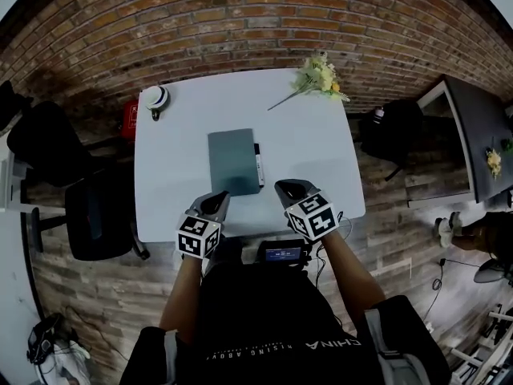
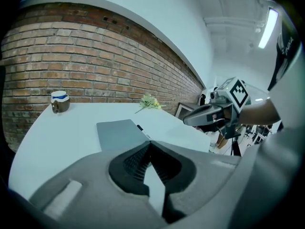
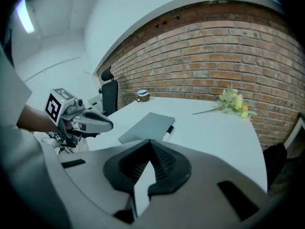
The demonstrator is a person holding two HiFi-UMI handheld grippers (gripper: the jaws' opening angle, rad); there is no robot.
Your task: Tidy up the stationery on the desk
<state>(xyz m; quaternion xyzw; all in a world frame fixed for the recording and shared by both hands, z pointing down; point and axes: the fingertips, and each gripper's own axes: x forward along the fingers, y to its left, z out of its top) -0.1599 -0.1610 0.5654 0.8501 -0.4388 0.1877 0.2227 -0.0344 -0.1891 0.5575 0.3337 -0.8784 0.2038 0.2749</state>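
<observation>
Hovering side by side over the near edge of the white table (image 1: 321,151), the left claw (image 1: 219,199) and the right claw (image 1: 284,188) both point toward the brick wall (image 1: 240,22), and neither touches anything. Each claw's own view shows its two jaws clenched, tips meeting, with nothing caught between them. A grey notebook (image 1: 232,161) lies flat and closed at the middle of the table, just ahead of the two claws. Along its right edge, touching or nearly so, lies a slim pen (image 1: 258,165), parallel to the notebook's long side; it seems white with a dark end, though it shows too small to be sure. A mug (image 1: 155,99) stands at the far left corner, well apart from the notebook, and a sprig of pale yellow flowers (image 1: 321,77) lies at the far right edge, near the wall. A black chair (image 1: 96,215) stands on the wooden floor to the left of the table.
</observation>
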